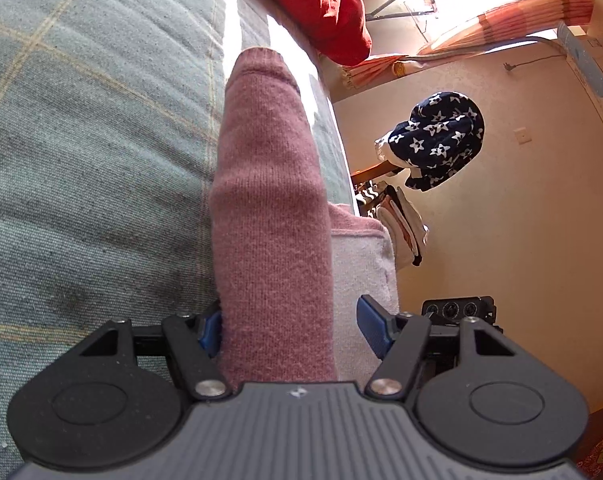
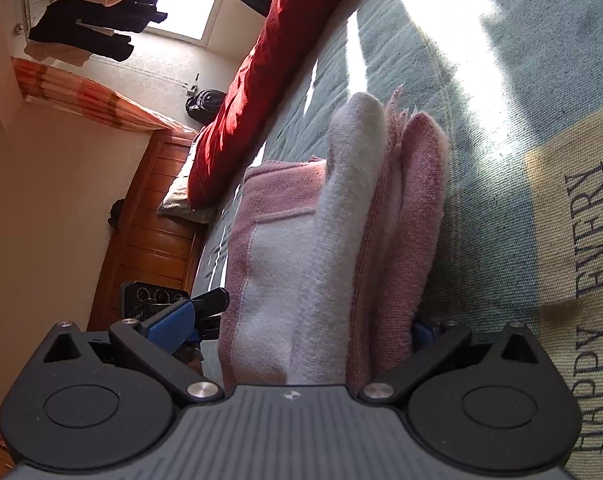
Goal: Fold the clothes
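A pink knit garment [image 1: 269,208] with a white inner side [image 1: 361,264] lies folded on the grey-green bed cover [image 1: 81,140]. My left gripper [image 1: 293,328] is open around a thick pink fold. Its left blue pad [image 1: 209,332] touches the knit, and the right pad [image 1: 375,332] stands apart from it. In the right wrist view the same garment [image 2: 405,216] shows as stacked pink and white layers [image 2: 341,208]. My right gripper [image 2: 297,324] is open and straddles that stack. Its left pad [image 2: 173,320] is clear of the cloth, and the right one is mostly hidden behind the pink edge.
A red quilt [image 2: 253,80] lies along the far side of the bed by a wooden headboard [image 2: 153,232]. A navy star-print cloth [image 1: 441,140] hangs beyond the bed edge. Dark clothes [image 2: 97,28] hang near the window. Printed lettering [image 2: 593,280] marks the bed cover to my right.
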Available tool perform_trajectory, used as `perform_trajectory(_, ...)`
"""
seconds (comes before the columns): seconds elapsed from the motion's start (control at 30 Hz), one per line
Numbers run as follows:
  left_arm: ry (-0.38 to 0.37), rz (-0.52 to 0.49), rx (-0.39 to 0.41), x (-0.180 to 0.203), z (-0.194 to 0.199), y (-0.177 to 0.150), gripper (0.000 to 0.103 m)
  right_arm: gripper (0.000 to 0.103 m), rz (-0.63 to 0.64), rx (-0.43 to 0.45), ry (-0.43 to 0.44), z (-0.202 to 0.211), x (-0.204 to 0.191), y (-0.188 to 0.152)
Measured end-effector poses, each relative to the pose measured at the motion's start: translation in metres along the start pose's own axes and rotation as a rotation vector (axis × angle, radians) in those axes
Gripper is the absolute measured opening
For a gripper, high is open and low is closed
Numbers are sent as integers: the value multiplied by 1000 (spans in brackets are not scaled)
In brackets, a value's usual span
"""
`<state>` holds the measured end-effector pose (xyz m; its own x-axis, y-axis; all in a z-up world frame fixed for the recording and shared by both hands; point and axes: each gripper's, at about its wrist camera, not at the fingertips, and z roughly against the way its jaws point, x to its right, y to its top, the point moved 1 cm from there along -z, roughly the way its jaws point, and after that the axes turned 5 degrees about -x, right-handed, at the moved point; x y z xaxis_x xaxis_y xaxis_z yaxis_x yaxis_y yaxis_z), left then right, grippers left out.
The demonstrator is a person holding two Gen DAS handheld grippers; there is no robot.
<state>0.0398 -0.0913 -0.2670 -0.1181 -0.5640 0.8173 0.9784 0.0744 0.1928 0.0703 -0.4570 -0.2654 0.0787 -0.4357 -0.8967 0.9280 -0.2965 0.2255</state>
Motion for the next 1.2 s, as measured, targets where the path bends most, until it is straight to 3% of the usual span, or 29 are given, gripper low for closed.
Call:
perform_trajectory(0.13,51,-14,-12,0,2,-4,65,103,3,-15,-49,-3,6,-5)
perform_trajectory(0.3,13,30,-8,-15,-1,-9,67,103,-25,-19,-20,4,29,-18)
perform_trajectory(0.43,9,14,-23,-5,-11,-6,80,103,-48,-29,-18,-5,30,-16)
perform_trajectory(0.5,18,-8,-13,2,-6,-8,80,103,-26,-48,-35,-11,24,-16)
perform_trajectory(0.67,-91,14,34,8,14,-12,73,103,-22,-37,18,-2,15,-18)
perform_trajectory(0.8,-74,-13,44,22,16,-12,72,103,-29,-19,52,5,10,-19)
perform_trajectory(1.2,-36,-49,90,40,36,-29,72,103,79,-43,20,6,-32,-27)
